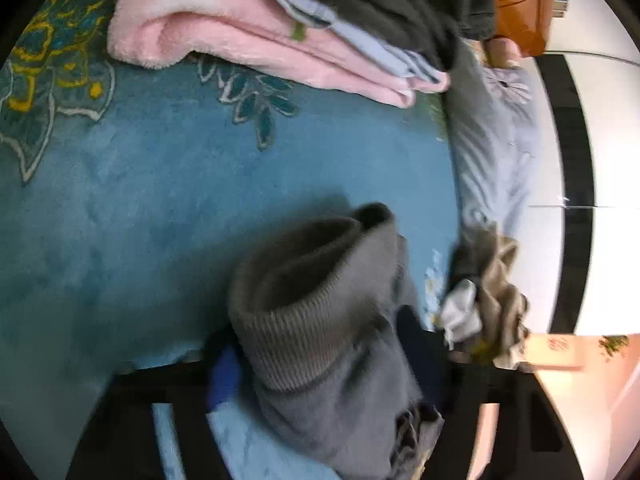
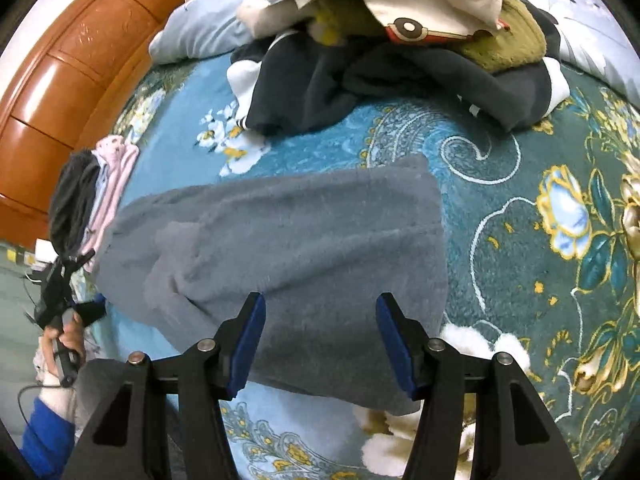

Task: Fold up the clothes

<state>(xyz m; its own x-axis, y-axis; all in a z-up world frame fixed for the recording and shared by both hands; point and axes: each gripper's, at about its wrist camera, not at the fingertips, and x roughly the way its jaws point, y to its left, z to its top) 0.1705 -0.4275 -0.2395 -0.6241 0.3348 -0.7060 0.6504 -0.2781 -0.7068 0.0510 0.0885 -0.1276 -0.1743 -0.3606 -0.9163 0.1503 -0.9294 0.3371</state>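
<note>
A grey fleece garment (image 2: 288,248) is seen spread across the blue floral bedspread (image 2: 520,208), its ribbed cuff (image 1: 304,300) clamped in the left gripper (image 1: 320,364); the right gripper (image 2: 320,344) is held apart above its near edge.

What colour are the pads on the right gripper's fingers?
Blue pads on black fingers of the right gripper, clearest in the right wrist view.

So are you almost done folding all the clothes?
Not yet. A folded stack of pink, pale blue and dark pieces already sits on the bed. The left gripper is shut on the grey garment, lying half folded under the open right gripper. A jumbled pile is left to fold.
</note>
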